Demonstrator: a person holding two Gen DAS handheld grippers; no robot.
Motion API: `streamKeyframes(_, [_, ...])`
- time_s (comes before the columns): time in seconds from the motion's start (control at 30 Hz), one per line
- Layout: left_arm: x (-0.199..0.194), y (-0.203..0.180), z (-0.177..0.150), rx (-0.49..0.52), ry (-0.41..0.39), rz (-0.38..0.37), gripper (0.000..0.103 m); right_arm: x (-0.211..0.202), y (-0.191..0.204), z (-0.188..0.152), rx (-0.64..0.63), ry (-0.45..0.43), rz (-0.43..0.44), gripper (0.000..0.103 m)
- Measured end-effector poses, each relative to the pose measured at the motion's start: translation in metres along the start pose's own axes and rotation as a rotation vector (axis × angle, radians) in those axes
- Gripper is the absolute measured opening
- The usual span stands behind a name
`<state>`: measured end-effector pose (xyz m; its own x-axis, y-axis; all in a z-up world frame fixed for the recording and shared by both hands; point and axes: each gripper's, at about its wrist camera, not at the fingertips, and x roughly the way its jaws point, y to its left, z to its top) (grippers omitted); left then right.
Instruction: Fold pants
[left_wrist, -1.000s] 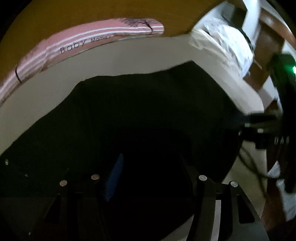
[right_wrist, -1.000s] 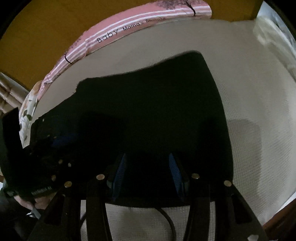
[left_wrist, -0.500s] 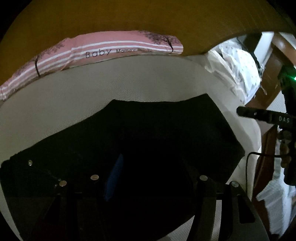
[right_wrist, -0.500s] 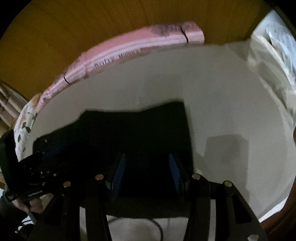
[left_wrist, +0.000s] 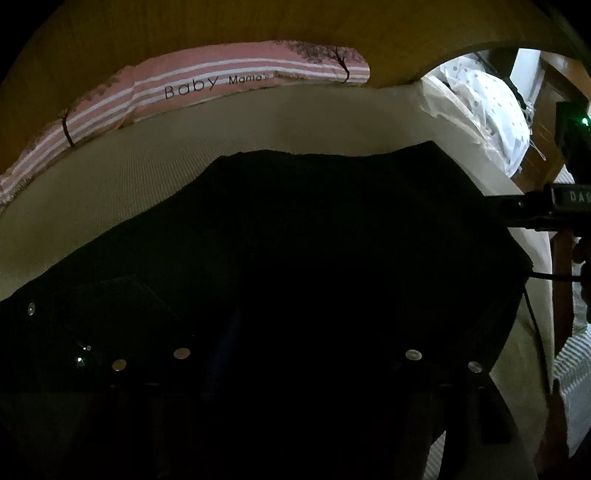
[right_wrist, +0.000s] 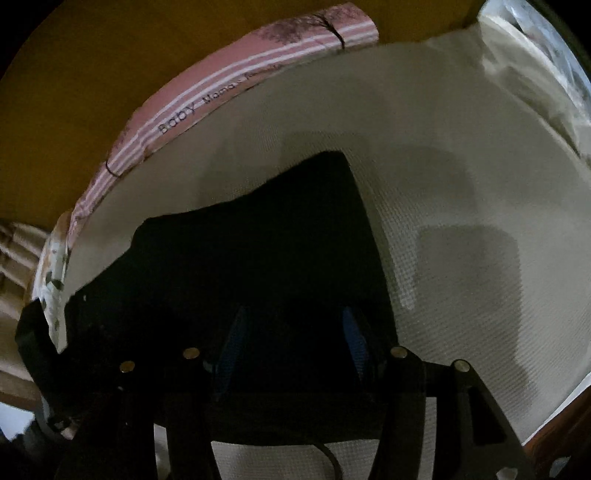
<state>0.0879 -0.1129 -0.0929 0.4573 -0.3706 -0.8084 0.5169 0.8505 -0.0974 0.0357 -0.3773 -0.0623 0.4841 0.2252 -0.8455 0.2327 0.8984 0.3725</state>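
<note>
We've got the black pants (right_wrist: 280, 266) lying dark and flat on the pale mattress (right_wrist: 461, 192), spread toward its near edge, far hem well short of the pink striped pillow (left_wrist: 207, 81) at the headboard. Our right gripper (right_wrist: 291, 343) sits low over the cloth, blue pads (right_wrist: 352, 336) spread wide, nothing pinched between them. Our left gripper (left_wrist: 295, 354) is swallowed in darkness over the fabric; we cannot tell whether it is clenched or released. The danger, we reckon: black on black, so we could pinch one layer instead of two and drag the fold crooked. A cable (right_wrist: 328, 458) trails at the near edge and could snag. Plenty of bare mattress lies right of the pants and beyond them; the right edge drops off by the wooden frame (right_wrist: 561, 421).
</note>
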Motion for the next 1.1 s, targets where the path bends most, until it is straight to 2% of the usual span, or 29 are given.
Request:
streamKeyframes(0.2, [-0.003, -0.003, -0.008, 0.013, -0.052, 0.011, 0.067, 0.002, 0.004, 0.001, -0.004, -0.036, -0.012, 0.052])
streamKeyframes(0.37, [-0.001, -0.002, -0.004, 0.015, -0.055, 0.009, 0.068, 0.001, 0.008, 0.006, -0.033, -0.062, -0.041, 0.052])
streamKeyframes(0.67, [-0.001, -0.001, -0.002, 0.019, -0.061, 0.008, 0.068, 0.005, 0.001, 0.019, 0.012, -0.064, -0.036, 0.053])
streamKeyframes(1.1, [-0.001, 0.001, -0.001, 0.02, -0.061, 0.007, 0.069, 0.013, 0.005, 0.03, 0.008, -0.068, -0.037, 0.053])
